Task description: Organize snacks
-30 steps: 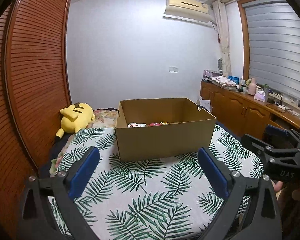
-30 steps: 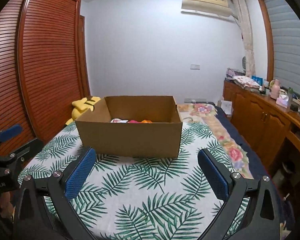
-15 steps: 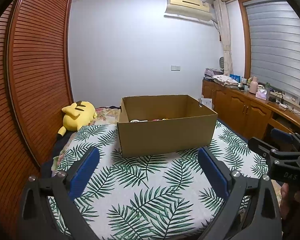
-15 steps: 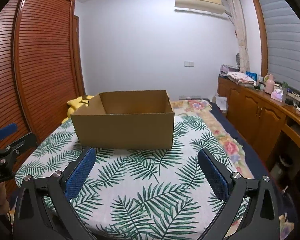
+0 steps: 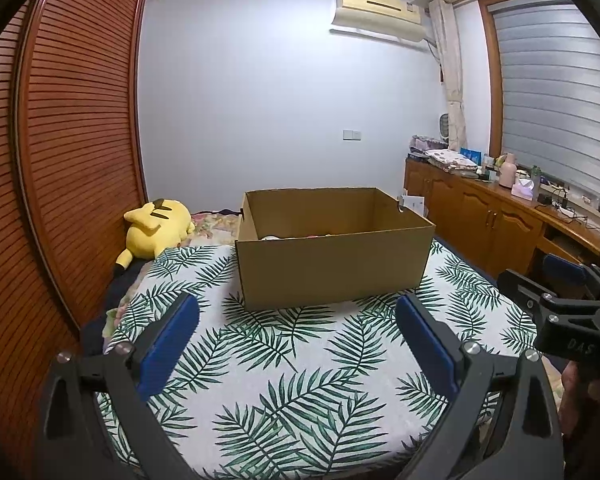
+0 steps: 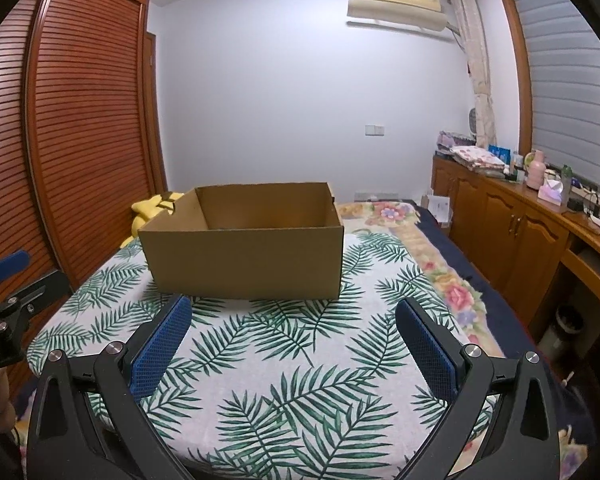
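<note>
Holding both grippers, left gripper (image 5: 298,340) and right gripper (image 6: 292,338), spread and empty short of the cardboard box (image 5: 332,268)
Snacks (image 5: 296,237) inside look light and crinkly; I'd pinch packet edges

Both wrist cams face fwd over the bed (image 5: 300,380), sharing the cardboard box (image 5: 332,268) (image 6: 244,264) ahead

Inside the open brown cardboard box (image 5: 332,268), small snack packets (image 5: 296,236) are mostly hidden by the near wall in the left wrist view, too small to identify. At nine o'clock of the box in the right wrist view, a yellow plush toy (image 6: 150,210) is largely hidden.
</note>
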`<state>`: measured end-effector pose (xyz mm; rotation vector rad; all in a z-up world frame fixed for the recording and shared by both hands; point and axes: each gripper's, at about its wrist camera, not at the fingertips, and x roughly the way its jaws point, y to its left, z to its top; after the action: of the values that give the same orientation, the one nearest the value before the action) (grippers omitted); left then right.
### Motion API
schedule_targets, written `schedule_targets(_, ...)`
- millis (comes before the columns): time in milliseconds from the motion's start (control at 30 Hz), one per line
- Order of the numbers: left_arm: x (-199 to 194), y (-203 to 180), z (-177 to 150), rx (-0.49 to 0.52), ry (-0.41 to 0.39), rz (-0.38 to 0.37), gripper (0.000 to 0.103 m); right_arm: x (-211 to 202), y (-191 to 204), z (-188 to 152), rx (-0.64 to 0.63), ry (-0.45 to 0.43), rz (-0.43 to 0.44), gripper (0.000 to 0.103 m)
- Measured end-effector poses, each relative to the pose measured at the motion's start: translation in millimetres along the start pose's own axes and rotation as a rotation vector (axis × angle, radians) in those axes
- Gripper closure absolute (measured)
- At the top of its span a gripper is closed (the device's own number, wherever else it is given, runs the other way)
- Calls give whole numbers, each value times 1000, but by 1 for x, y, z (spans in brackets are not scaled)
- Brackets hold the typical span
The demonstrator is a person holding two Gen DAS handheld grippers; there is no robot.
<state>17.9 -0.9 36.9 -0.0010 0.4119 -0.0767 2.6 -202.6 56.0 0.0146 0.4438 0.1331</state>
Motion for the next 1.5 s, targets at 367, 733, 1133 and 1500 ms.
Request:
schedule_targets(367, -1, 2, -1, 3, 3, -2, 3, -1, 0, 0, 0, -1, -1, 0)
schedule_targets(733, -5, 0, -1, 10, 3, 1, 3, -1, -1, 0, 3, -3, 0, 0)
schedule_targets(1133, -8, 2, 0, 3, -3, 0, 3, -6, 3, 1, -2, -12, -2, 0)
schedule_targets(1500, -9, 4, -1, 0, -3, 1, 3, -4, 4, 0, 8, -10, 7, 0)
